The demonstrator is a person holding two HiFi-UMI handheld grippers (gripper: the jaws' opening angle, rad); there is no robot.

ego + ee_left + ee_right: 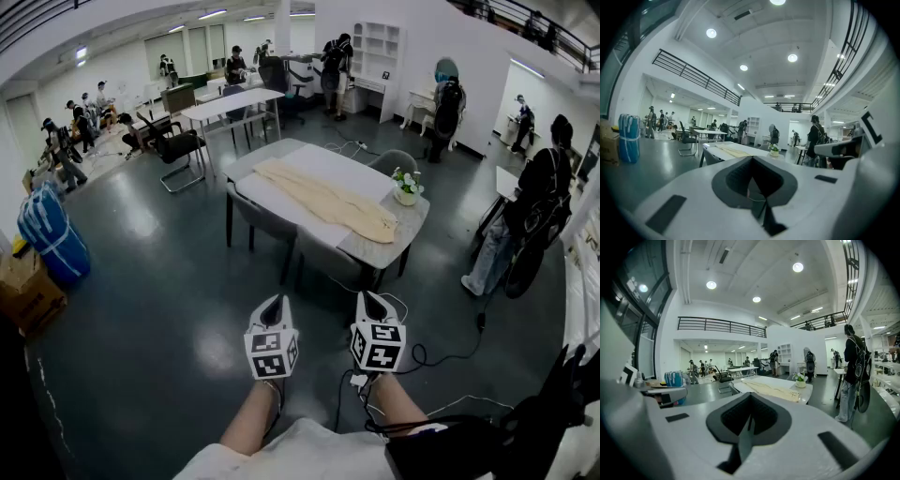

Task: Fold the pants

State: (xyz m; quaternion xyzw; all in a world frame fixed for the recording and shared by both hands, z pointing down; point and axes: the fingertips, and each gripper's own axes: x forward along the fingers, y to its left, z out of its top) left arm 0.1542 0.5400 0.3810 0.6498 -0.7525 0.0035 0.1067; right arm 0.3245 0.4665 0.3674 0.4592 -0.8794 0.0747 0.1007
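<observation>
From the head view, cream pants (323, 199) lie spread along the surface (375, 251), well ahead, ready for folding; left claw (273, 305) and right claw (369, 300) hang short of it. Left gripper view: jaws together, empty. Right gripper view: the same.

I can't read any text, brand, number or sign anywhere; the only print is coded black-and-white squares, no letters, on the cube (271, 352) of the left gripper (273, 302) and that of the right gripper (368, 298).
</observation>
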